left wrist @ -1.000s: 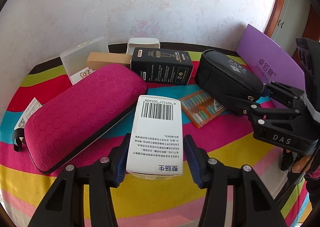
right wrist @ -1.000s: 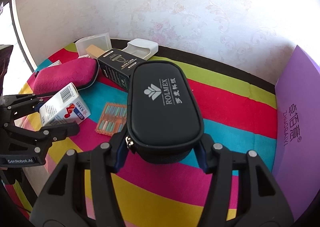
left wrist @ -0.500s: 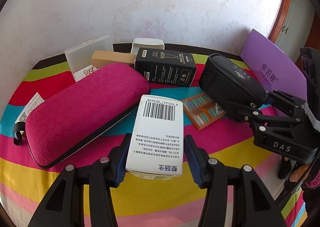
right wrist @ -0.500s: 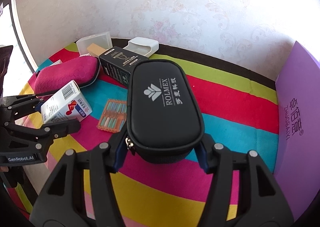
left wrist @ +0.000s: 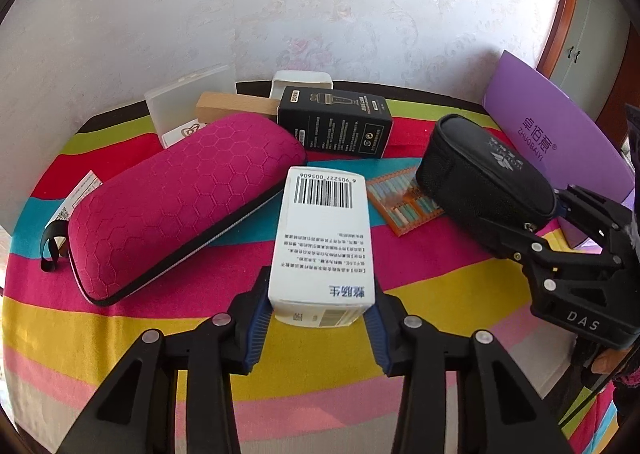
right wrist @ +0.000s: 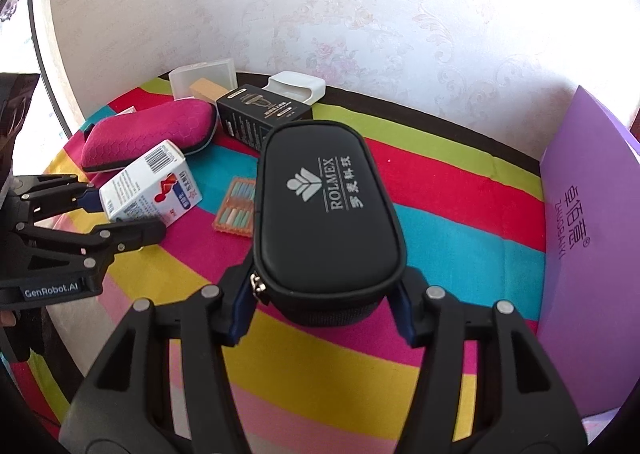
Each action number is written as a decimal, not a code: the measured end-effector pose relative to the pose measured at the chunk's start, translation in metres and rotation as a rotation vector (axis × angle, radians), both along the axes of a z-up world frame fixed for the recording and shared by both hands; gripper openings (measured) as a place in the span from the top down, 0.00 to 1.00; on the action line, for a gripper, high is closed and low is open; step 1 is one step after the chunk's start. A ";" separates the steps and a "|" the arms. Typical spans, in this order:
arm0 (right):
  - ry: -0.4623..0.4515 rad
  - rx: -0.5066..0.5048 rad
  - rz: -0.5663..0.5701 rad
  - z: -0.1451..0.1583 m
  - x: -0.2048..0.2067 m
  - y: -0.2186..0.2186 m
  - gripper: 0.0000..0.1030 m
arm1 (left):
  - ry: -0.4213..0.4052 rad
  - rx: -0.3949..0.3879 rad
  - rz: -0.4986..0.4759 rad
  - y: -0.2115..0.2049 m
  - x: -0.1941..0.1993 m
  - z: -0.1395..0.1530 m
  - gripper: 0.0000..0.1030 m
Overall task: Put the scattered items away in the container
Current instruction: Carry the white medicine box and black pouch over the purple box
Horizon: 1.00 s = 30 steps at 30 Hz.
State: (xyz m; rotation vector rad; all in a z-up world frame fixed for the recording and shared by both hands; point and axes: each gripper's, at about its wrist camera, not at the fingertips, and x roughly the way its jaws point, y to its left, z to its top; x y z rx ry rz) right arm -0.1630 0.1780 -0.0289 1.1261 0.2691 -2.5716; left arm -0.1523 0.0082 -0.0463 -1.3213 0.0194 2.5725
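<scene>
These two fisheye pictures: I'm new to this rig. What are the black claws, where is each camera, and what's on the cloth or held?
Each claw is a hand-held two-finger gripper with a camera looking along its fingers. One picture is from the left gripper, whose jaws have just closed onto a white medicine box. The other is from the right gripper, clamped on a black ROLMEX case. On the striped tablecloth lie a magenta glasses case, a black carton, an orange pill strip, a wooden block and clear plastic pieces. A purple box stands at the right.

blocked: magenta case, black box | free: striped cloth toward purple container
</scene>
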 end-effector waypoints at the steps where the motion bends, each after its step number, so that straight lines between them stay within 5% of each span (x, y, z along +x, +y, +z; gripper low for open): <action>1: 0.003 0.006 0.006 0.000 0.005 0.000 0.43 | 0.000 0.004 0.000 -0.001 0.003 0.000 0.59; 21: 0.056 -0.017 0.041 0.025 0.094 0.020 0.49 | 0.057 0.035 -0.038 0.012 0.073 0.027 0.61; 30: 0.113 -0.057 0.039 0.052 0.124 0.036 0.49 | 0.081 -0.018 -0.081 0.031 0.086 0.041 0.61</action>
